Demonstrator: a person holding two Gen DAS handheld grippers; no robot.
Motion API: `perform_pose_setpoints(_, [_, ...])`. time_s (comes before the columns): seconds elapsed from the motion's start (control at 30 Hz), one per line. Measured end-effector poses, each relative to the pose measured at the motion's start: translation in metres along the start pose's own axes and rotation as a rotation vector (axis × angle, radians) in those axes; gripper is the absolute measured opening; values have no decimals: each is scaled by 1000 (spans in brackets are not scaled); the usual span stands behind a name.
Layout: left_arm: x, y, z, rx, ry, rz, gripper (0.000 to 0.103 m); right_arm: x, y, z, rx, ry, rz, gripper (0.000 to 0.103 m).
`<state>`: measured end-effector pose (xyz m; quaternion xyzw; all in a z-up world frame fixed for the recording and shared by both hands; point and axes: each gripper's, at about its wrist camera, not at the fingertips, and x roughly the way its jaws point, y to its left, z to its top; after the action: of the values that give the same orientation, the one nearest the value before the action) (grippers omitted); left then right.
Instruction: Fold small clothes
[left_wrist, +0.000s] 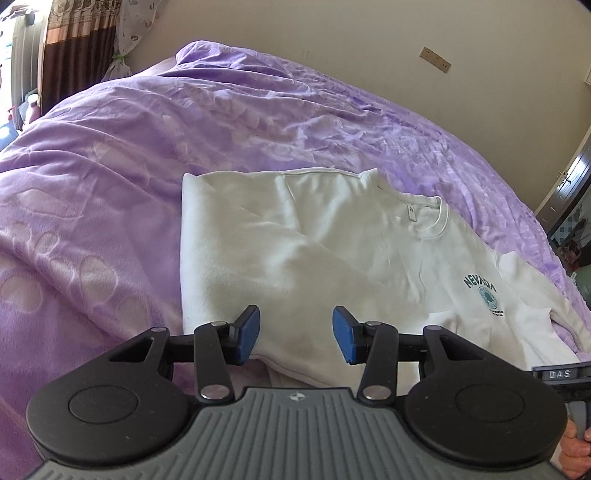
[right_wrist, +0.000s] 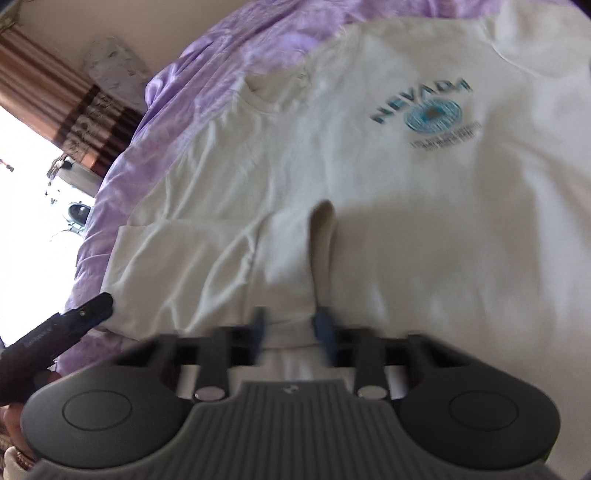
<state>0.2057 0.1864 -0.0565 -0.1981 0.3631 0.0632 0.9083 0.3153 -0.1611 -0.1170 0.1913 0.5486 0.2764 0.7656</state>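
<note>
White sweatshirt (left_wrist: 332, 258), teal NEVADA print, front up on purple bedding; one side folded inward, apparently with sleeve.

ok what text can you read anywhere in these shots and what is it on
"NEVADA": teal print on the chest of the white t-shirt, above a round emblem.
Small lines under the emblem: too blurred to read.
"DAS": on the right gripper's body at the edge of the left wrist view.
Collar tag: too small to read.
</note>
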Motion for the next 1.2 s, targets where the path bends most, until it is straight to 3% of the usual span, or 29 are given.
perform_pose_setpoints(0.07, [0,0,0,5,0,9,52,-11,-3,-6,11,-24,35,0])
perform_pose_setpoints(0.13, [3,1,-1,1,12,20,52,-19,1,-12,-54,-34,-2,0])
perform_pose_setpoints(0.23, [3,2,-2,-5,19,27,51,-11,-10,-20,-36,38,-44,1])
perform_pose_setpoints(0.3, [-2,3,-2,-16,-8,13,51,-13,-13,-20,-15,39,-21,8])
perform_pose_setpoints(0.33, [-5,5,-1,-26,-28,2,51,-17,-12,-18,-14,20,-7,22])
perform_pose_setpoints(0.37, [-8,6,0,-37,-47,-6,51,-21,-11,-14,-17,-5,6,50])
perform_pose_setpoints(0.4, [-10,8,3,-46,-60,-10,51,-25,-10,-9,-16,-34,11,58])
perform_pose_setpoints(0.5, [-16,11,8,-62,-94,13,51,-18,-13,13,-2,-45,-1,52])
perform_pose_setpoints(0.6, [-21,17,13,-84,-118,41,51,6,-29,26,84,2,0,42])
perform_pose_setpoints(0.67, [-25,22,16,-111,-145,79,51,13,-30,28,108,5,26,11])
perform_pose_setpoints(0.73, [-27,27,21,-125,-156,114,51,13,-20,29,89,12,59,4])
perform_pose_setpoints(0.97, [-37,40,43,-193,-207,154,51,-23,72,68,-205,-65,55,0])
perform_pose_setpoints(1.07, [-38,41,55,-209,-210,158,51,-50,116,101,-328,-144,74,0])
perform_pose_setpoints(1.2, [-35,38,69,-206,-220,154,51,-99,150,147,-385,-281,112,0])
